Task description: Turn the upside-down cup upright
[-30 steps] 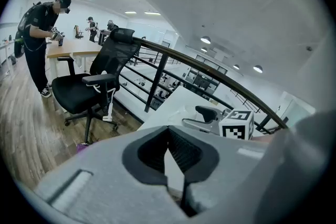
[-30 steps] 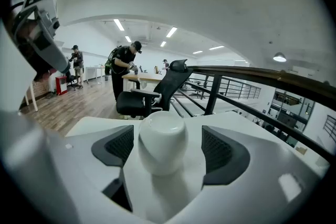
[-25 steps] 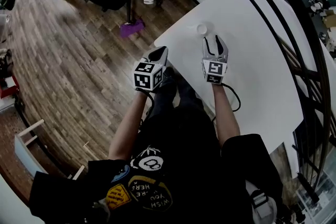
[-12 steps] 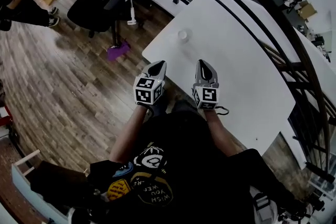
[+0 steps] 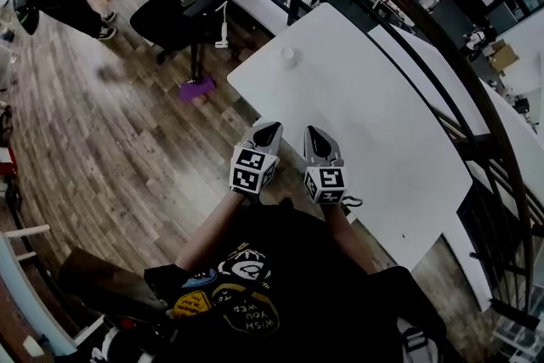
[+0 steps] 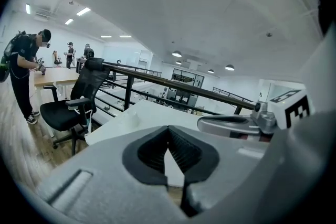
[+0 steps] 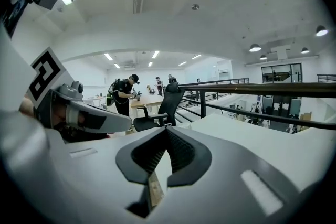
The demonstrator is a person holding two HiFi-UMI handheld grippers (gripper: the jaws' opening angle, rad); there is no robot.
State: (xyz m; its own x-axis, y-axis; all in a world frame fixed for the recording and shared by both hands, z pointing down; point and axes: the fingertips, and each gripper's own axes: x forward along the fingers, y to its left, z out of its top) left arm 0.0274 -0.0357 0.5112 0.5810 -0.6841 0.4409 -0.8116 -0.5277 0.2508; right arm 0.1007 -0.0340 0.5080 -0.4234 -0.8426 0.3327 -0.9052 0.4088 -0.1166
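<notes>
**Both grippers idle at the near edge of the white table (image 5: 382,123).** The left gripper (image 5: 267,133) sits at the table's edge and the right gripper (image 5: 315,138) just over the tabletop. Each has its jaws pressed together on nothing. The cup (image 5: 289,56) stands alone near the table's far-left corner, well apart from both, and is too small to tell which way up it is. If it is inverted, the likely best approach is to open one gripper before arrival, clasp the wall squarely, lift clear of the table, roll half a turn, and set it flat before letting go.
</notes>
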